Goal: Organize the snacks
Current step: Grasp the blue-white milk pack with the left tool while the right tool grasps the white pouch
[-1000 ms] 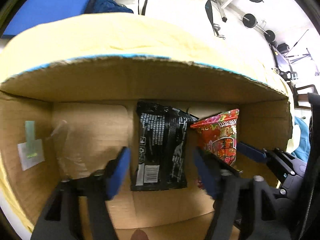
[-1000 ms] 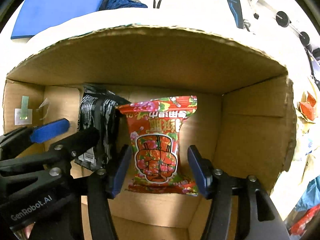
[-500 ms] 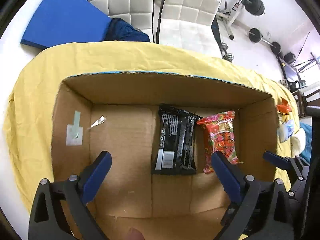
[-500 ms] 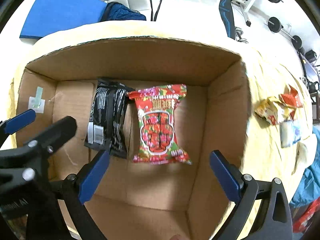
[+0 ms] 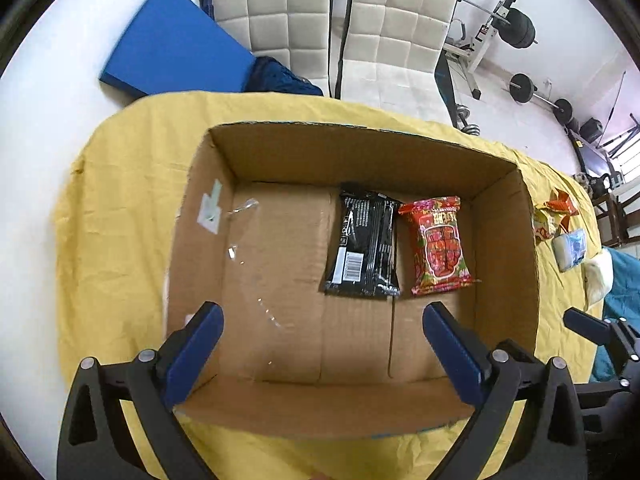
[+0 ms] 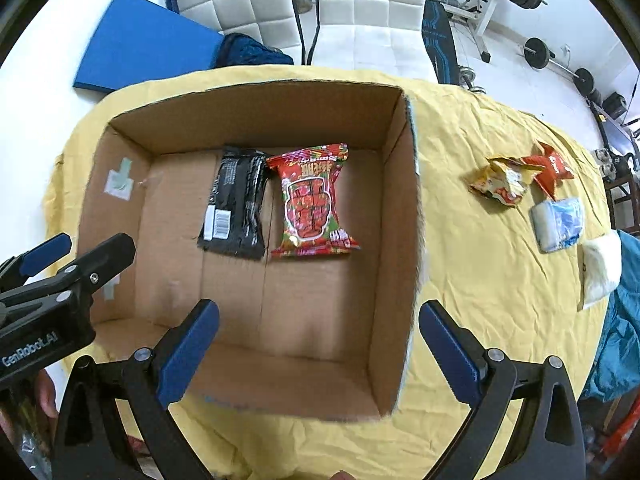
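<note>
Box point(image 5: 360, 160), cardboard, open-topped, on yellow-clothed counter point(image 5: 120, 220); holds black packet point(image 5: 364, 240) and red packet point(image 5: 438, 244), flat on the floor of the box, side by side, edges touching or nearly so.

Left gripper point(image 5: 320, 344): fingers spread, nothing between them, above the near wall. Right gripper point(image 6: 318, 340): fingers spread, empty, over the box's near right corner.

Loose snacks, outside the box to its right: crumpled yellow packet point(image 6: 500, 180), red wrapper point(image 6: 554, 168) touching it, blue-white pack point(image 6: 558, 220), white pack point(image 6: 600, 272) at the cloth's edge.

Risks, judged: crumpled yellow packet may slip or tear if pinched by a loose fold; yellow and red may lift together, being in contact; white pack could be nudged off the edge; a finger could catch the box's right wall in crossing it and shift the box.

Views: right shows the loose snacks plainly, plus the left gripper's side; left shows the box's left wall with its tape patch point(image 5: 210, 208), the loose snacks only cramped at the margin.
</note>
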Tool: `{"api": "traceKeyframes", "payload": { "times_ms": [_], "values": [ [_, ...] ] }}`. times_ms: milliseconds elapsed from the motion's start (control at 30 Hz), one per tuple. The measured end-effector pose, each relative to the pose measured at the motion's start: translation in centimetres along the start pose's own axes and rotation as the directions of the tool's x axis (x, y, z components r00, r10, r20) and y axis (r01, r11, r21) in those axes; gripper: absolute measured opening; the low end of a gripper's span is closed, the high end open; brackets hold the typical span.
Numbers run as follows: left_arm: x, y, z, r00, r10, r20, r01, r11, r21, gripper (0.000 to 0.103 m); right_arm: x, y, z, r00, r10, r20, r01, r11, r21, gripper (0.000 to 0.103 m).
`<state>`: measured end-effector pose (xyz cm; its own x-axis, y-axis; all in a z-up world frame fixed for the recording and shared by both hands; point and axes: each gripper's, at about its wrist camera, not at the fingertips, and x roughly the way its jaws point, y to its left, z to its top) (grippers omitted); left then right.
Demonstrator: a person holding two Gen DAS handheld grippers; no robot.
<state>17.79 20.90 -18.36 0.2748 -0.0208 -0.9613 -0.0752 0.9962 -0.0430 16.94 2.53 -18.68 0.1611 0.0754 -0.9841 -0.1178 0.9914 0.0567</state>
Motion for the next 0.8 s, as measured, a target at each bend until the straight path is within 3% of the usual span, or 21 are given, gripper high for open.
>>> {"api": "traceKeyframes", "payload": {
  "times_ms": [467, 667, 800],
  "values": [
    [-6.5, -3.5, -2.9, 0.998, 0.031, 0.061, -0.03, 0.999, -0.021, 0.102, -5.7, -2.1, -3.6, 0.992, 0.098, 0.077, -0.096, 0.995, -0.027, 0.102],
    [-8.4, -8.6, -2.1, 0.995, 0.01, 0.097, -0.012, 1.0, 0.019, 0.102, -7.5, -6.8, -3.8, 0.987, 0.134, 0.092, -0.135, 0.991, 0.012, 0.102],
    [-8.0, -13.6, -0.9, 0.995, -0.023, 0.097, 0.014, 0.996, 0.089, 0.102, -8.4, -13.1, -3.8, 0.989, 0.11, 0.098, -0.118, 0.989, 0.084, 0.102]
  ]
}}
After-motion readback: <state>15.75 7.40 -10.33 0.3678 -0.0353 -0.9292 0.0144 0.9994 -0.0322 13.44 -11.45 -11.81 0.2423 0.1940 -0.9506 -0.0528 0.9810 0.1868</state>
